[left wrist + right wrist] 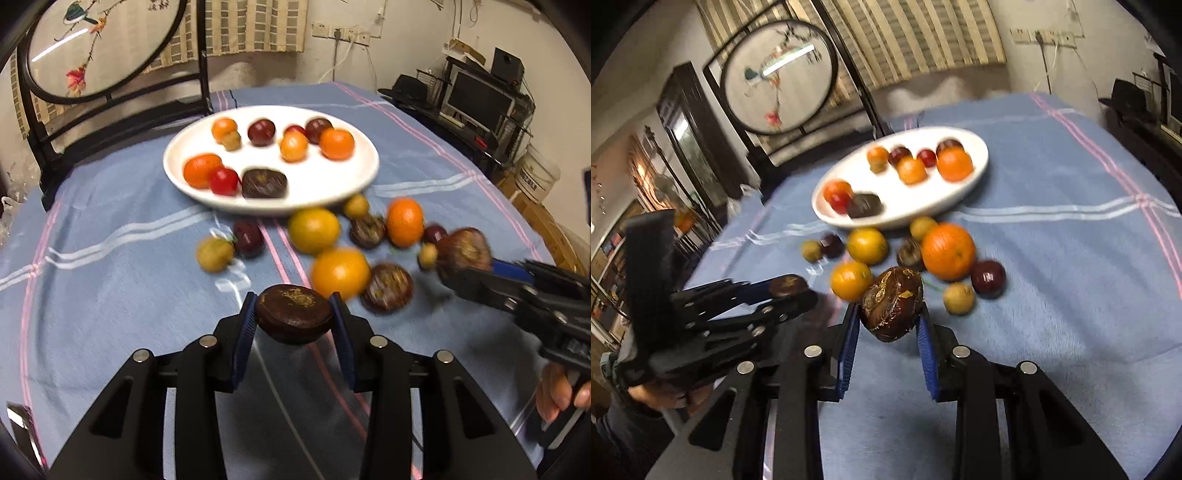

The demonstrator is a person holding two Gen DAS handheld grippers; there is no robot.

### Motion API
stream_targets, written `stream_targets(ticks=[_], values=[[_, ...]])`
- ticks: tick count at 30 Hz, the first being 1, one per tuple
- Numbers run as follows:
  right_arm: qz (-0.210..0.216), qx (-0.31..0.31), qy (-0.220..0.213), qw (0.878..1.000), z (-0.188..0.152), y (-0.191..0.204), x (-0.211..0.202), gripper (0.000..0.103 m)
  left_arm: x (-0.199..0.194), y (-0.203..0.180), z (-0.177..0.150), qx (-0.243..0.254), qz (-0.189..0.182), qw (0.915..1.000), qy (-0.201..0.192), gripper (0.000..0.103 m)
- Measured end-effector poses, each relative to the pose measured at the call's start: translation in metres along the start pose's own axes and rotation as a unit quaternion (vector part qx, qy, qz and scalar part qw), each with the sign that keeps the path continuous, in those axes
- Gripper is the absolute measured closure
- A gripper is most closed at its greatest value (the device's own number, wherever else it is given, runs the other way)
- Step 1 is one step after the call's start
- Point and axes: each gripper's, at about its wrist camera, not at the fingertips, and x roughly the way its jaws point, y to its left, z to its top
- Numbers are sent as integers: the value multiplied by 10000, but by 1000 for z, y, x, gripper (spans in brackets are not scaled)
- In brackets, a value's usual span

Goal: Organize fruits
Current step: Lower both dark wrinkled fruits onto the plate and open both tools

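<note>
We are looking at a blue cloth with pink and white stripes [110, 258] covering the table, a round embroidered screen in a black frame [99, 44] standing behind it, beige checked curtains [251, 26] hanging on the wall, and a dark monitor [476, 99] sitting on a shelf at right.

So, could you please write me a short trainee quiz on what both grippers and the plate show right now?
1. True or false: the left gripper is shut on a dark brown fruit.
2. What does the right gripper hold? A) an orange B) a dark brown fruit C) nothing
3. Fill in: the white plate carries fruit and stands on a ____ cloth.

Key:
1. True; both pads press its sides.
2. B; the wrinkled brown fruit sits between its blue pads.
3. Blue, with pink and white stripes; more fruit lies loose on it beside the plate.
</note>
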Motion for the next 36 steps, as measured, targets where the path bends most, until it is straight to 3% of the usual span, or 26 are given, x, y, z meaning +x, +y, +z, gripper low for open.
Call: stream_targets(ticks=[7,14,16,18,21,29,36], values=[[-236,-559,-158,9980,60,23,9,72,4,18,65,-238,223,9989,-349,65],[-325,-462,17,9984,97,16,75,71,48,39,106,-852,313,9956,-237,64],[-353,-328,208,9986,98,8,94,71,56,44,109,-1018,374,9938,-263,56],[-318,-276,290,9987,97,3,99,67,61,45,112,-1092,443,9926,-304,38],[-339,-159,93,9993,95,-5,90,46,61,42,112,-1109,436,9922,-361,35],[-425,-178,-111,9989,86,-5,55,46,30,43,80,-1052,658,9910,-495,16],[-449,-554,63,9974,54,11,36,46,19,49,38,-1085,678,9916,-185,15]])
